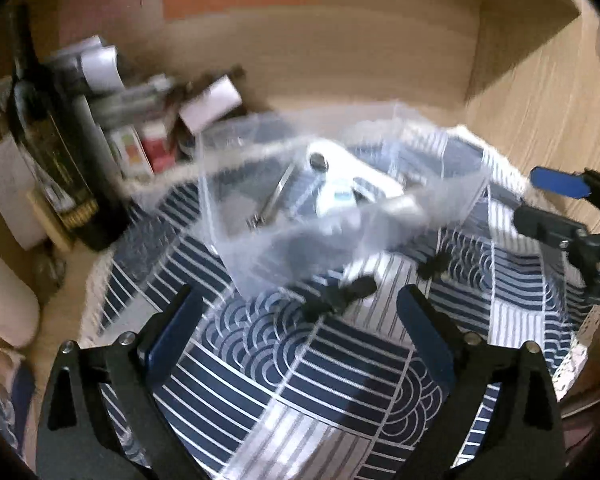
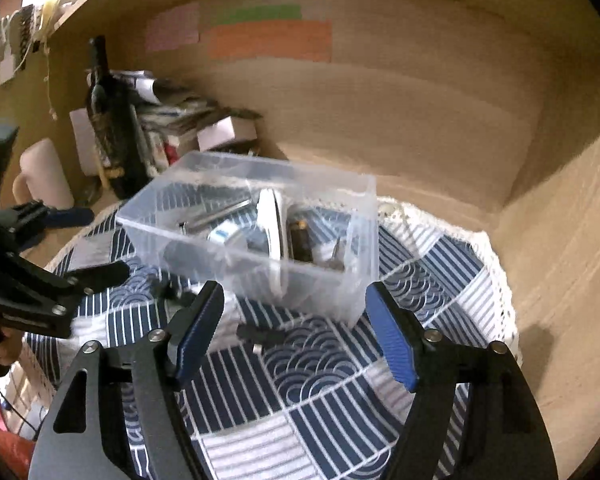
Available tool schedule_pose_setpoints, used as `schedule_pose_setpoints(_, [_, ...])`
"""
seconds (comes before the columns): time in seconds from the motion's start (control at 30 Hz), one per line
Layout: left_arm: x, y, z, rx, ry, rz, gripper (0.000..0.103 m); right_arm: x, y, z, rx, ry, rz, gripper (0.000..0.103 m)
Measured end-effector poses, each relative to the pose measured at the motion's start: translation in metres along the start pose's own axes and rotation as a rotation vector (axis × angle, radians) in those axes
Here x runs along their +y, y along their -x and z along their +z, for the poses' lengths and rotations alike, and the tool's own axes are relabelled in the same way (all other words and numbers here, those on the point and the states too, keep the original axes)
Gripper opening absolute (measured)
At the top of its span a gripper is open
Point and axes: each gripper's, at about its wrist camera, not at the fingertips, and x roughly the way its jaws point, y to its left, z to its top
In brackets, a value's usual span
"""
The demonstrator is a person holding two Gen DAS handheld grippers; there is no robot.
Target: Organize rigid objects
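Where the left wrist camera looks down, the left gripper (image 1: 300,308) stands with its jaws spread wide and nothing between them, above a blue-and-white patterned cloth (image 1: 284,364). Just ahead a clear plastic box (image 1: 300,184) sits on that cloth, badly blurred here; inside I can make out a white object (image 1: 352,176) and a thin metal tool (image 1: 274,196). A small black piece (image 1: 340,294) lies on the cloth just in front of the box, between the fingers. The right gripper (image 1: 540,200) reaches in from the right edge, its blue-padded fingers slightly apart and empty. A dark bottle (image 1: 56,152) stands at the left by a heap of papers and small boxes.

From the right wrist camera the box (image 2: 260,232) is sharp: it stands upright on the cloth (image 2: 332,400), holding several small items. The right gripper (image 2: 296,336) is wide open, holding nothing, its fingers flanking the box's near corner. This view alone shows coloured paper strips (image 2: 268,36) on the wooden back wall. The left gripper (image 2: 60,236) enters at left.
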Motion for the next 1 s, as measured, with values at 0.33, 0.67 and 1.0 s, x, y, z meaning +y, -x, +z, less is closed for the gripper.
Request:
schedule_pose_setpoints(0.33, [-0.02, -0.043, -0.001, 0.088, 0.026, 0.008, 0.095, 0.001, -0.035, -0.031, 0.119, -0.007, 0.011, 0.07])
schedule_pose_setpoints(0.67, [-0.019, -0.057, -0.002, 0.129, 0.042, -0.025, 0.058, 0.009, -0.066, -0.034, 0.209, -0.009, 0.074, 0.071])
schedule_pose_setpoints(1.0, [-0.003, -0.033, -0.01, 0.086, 0.051, -0.035, 0.057, 0.017, -0.1, -0.026, 0.252, -0.044, 0.062, 0.052])
